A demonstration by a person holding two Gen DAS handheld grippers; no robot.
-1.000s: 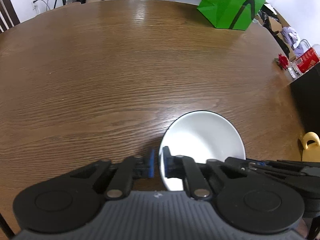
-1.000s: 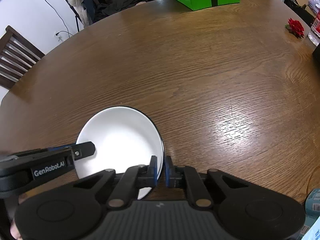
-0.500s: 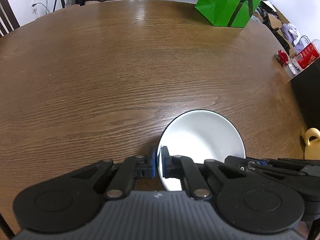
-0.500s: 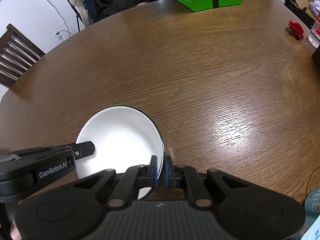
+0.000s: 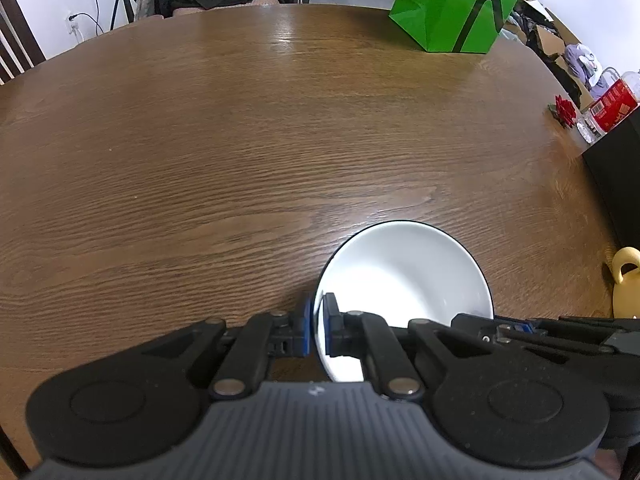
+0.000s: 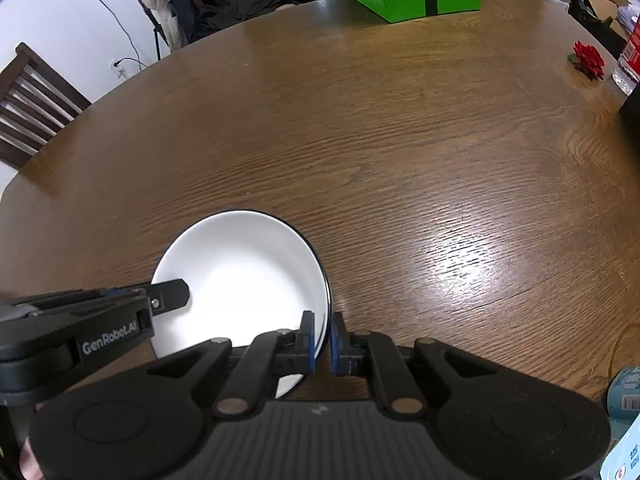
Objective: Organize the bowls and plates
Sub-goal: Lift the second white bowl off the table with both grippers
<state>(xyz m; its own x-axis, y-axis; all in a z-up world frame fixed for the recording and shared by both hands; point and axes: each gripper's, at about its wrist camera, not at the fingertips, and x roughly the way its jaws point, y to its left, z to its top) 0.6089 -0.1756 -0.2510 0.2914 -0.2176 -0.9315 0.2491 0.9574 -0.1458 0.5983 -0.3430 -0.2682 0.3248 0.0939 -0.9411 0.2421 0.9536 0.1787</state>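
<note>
Both the left gripper (image 5: pixel 318 330) and the right gripper (image 6: pixel 322 340) are clamping their jaws on opposite rim sides of the white bowl (image 6: pixel 244 280), so they should be moving level and together.

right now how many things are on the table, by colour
white: 1, the bowl
green: 1, the paper bag
red: 1, the flower
yellow: 1, the jug at the table's right edge
total: 4

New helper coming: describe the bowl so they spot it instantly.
On the round wooden table, look at the near edge, opposite the green bag. The white bowl sits there, pinched on opposite rims by the left gripper and right gripper. A thin black rim marks it.
</note>
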